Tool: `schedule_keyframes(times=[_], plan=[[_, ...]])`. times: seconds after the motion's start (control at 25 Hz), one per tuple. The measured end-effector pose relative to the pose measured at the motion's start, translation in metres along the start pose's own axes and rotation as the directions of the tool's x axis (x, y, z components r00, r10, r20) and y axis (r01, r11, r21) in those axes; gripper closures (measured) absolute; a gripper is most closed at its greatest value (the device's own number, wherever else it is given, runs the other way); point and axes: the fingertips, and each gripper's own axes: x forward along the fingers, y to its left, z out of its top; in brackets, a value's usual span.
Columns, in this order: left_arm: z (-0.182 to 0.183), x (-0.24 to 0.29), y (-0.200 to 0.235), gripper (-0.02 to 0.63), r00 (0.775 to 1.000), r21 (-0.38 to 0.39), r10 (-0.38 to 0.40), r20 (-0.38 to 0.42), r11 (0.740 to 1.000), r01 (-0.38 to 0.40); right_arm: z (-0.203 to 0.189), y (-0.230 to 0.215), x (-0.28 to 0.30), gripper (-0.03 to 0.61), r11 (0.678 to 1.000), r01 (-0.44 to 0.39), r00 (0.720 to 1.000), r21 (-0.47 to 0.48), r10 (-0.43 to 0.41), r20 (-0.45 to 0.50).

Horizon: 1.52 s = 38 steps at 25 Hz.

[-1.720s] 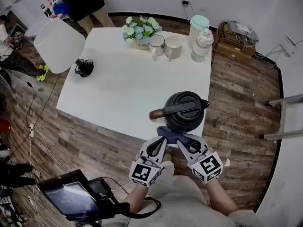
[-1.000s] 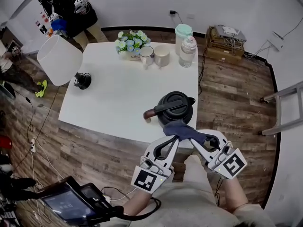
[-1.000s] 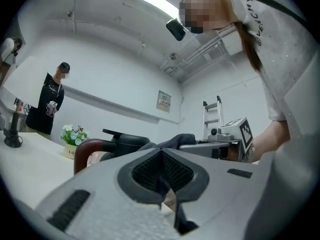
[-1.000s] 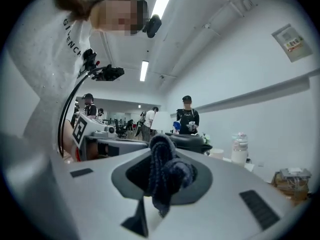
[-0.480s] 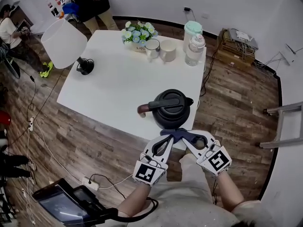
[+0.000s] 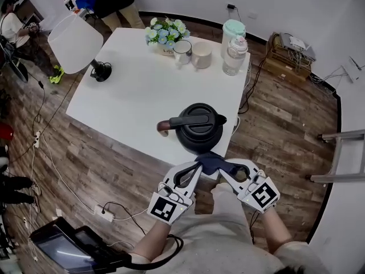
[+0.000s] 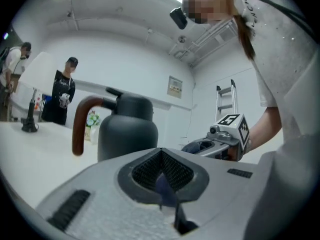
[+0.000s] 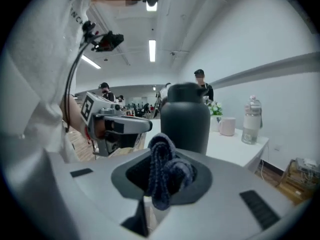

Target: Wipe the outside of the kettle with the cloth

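Drawn closer together than a second ago, the left hand-held gripper (image 6: 197,165) and right hand-held gripper (image 6: 226,168) hold a dark blue cloth (image 6: 213,162) beside a black kettle (image 6: 198,129).
The kettle stands upright near the front edge of a white desk (image 6: 142,90), its brown handle end (image 6: 164,128) pointing left. The cloth hangs bunched between the gripper tips, just at the kettle's near side. Left gripper view: jaws closed on a thin corner of cloth (image 7: 164,184), kettle (image 7: 127,129) behind. Right gripper view: jaws clamped on a thick fold of cloth (image 8: 165,171), kettle (image 8: 185,119) just beyond. A lamp (image 6: 74,41) and flowers (image 6: 165,32) sit at the desk's far side.
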Motion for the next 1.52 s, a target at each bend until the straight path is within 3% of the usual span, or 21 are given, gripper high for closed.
schedule_keyframes(times=[0.16, 0.36, 0.56, 0.72, 1.04, 1.16, 1.28, 1.36, 1.52], plan=[[0.036, -0.016, 0.011, 0.607, 0.993, 0.070, 0.113, 0.039, 0.991, -0.116, 0.063, -0.003, -0.038, 0.515, 0.998, -0.055, 0.987, -0.009, 0.055, 0.150], [0.067, -0.032, 0.037, 0.607, 0.955, 0.100, 0.274, 0.110, 0.953, -0.285, 0.115, -0.035, -0.044, 0.515, 0.997, -0.072, 0.946, -0.021, 0.075, 0.315], [0.071, -0.033, 0.053, 0.607, 0.919, 0.106, 0.370, 0.134, 0.917, -0.385, 0.076, -0.081, -0.018, 0.515, 0.994, -0.012, 0.970, 0.109, -0.014, 0.241], [0.066, -0.029, 0.058, 0.607, 0.889, 0.106, 0.436, 0.142, 0.886, -0.452, 0.042, -0.093, -0.010, 0.515, 0.966, -0.014, 0.975, 0.256, -0.044, 0.219], [0.048, -0.024, 0.064, 0.607, 0.859, 0.110, 0.500, 0.109, 0.853, -0.510, -0.023, -0.108, 0.007, 0.515, 0.959, 0.025, 0.998, 0.282, -0.039, 0.045], [0.051, -0.024, 0.069, 0.607, 0.846, 0.113, 0.518, 0.123, 0.840, -0.531, -0.041, -0.113, 0.011, 0.515, 0.967, 0.057, 0.998, 0.246, -0.047, -0.048], [0.054, -0.024, 0.075, 0.607, 0.837, 0.135, 0.526, 0.148, 0.828, -0.544, -0.042, -0.121, 0.010, 0.515, 0.990, 0.071, 0.992, 0.124, -0.056, -0.117], [0.055, -0.024, 0.078, 0.607, 0.835, 0.139, 0.527, 0.157, 0.825, -0.547, -0.024, -0.126, 0.005, 0.515, 0.997, 0.060, 0.994, 0.058, -0.055, -0.090], [0.055, -0.025, 0.087, 0.607, 0.826, 0.107, 0.535, 0.177, 0.824, -0.557, 0.038, -0.144, -0.005, 0.515, 0.998, 0.054, 0.997, -0.028, -0.053, 0.051]])
